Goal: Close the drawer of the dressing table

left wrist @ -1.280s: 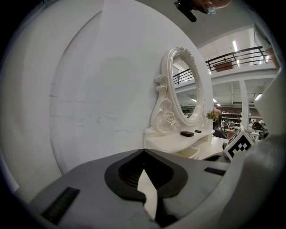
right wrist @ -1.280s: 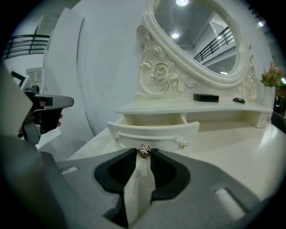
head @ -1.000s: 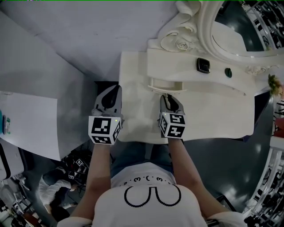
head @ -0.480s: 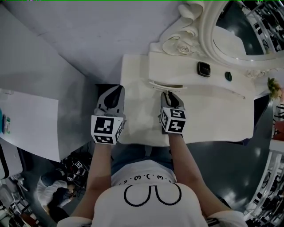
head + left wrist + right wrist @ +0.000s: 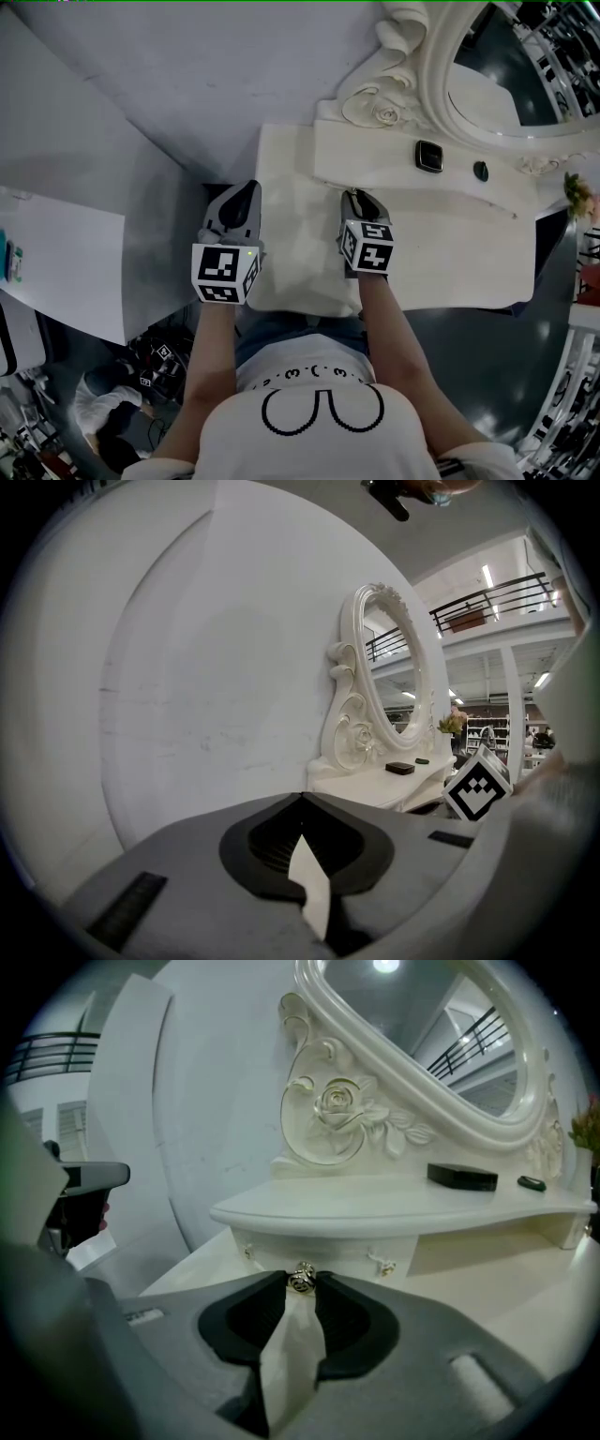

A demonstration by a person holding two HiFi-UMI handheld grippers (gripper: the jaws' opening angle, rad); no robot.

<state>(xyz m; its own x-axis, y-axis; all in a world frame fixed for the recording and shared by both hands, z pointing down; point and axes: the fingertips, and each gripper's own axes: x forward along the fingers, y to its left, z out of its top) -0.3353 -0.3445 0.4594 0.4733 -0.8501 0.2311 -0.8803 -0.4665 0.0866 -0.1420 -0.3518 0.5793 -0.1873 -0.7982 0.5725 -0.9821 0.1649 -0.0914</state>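
The white dressing table (image 5: 300, 253) has a raised shelf (image 5: 394, 159) below its mirror. In the right gripper view the drawer front (image 5: 328, 1246) sits nearly flush under the shelf edge. My right gripper (image 5: 302, 1277) is shut on the drawer's small metal knob (image 5: 302, 1280), pinching it at the jaw tips. From the head view the right gripper (image 5: 354, 195) reaches the shelf's front edge, which hides the drawer. My left gripper (image 5: 246, 192) hovers off the table's left edge, jaws shut with nothing between them (image 5: 302, 799).
A black box (image 5: 428, 156) and a small dark object (image 5: 481, 171) lie on the shelf. The ornate oval mirror (image 5: 506, 66) stands behind, with flowers (image 5: 577, 192) at the right. A white board (image 5: 56, 262) lies at the left, and a person (image 5: 112, 412) crouches at lower left.
The drawer stuck out from under the shelf; it has slid in as my right gripper moved toward the mirror with the knob. The left gripper stayed put.
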